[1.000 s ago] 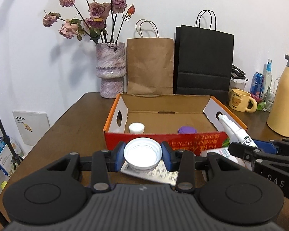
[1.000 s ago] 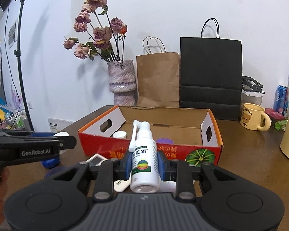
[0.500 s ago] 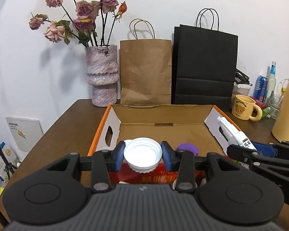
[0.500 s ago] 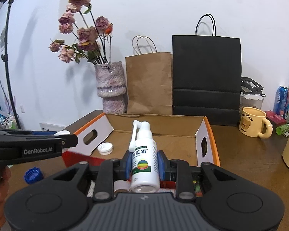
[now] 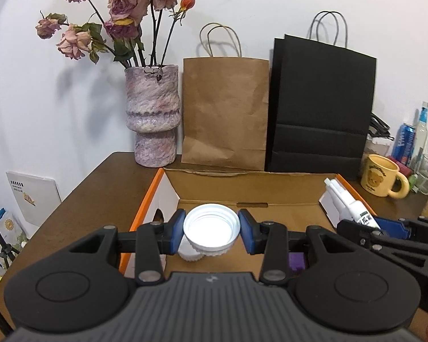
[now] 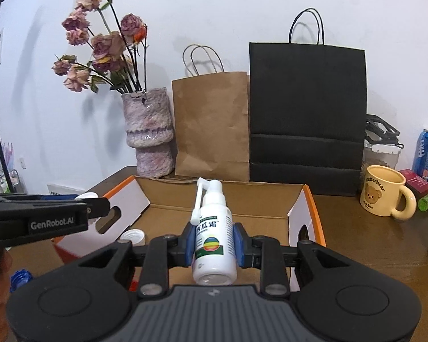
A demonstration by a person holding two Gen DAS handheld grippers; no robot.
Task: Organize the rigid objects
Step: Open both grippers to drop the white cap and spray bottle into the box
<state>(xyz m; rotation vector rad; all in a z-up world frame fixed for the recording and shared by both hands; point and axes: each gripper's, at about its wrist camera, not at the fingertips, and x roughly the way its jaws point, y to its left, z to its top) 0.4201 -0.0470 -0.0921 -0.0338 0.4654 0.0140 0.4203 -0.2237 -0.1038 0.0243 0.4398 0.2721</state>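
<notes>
You're at a home table: a vase of dried roses, paper bags, a bear mug, drink cans against a white wall.

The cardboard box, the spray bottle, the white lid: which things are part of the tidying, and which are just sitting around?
Part of the tidying:
- cardboard box
- spray bottle, in the right hand-held gripper
- white lid, in the left hand-held gripper
- small white cap in the box

Just sitting around:
- vase of dried roses
- brown paper bag
- black paper bag
- yellow bear mug
</notes>
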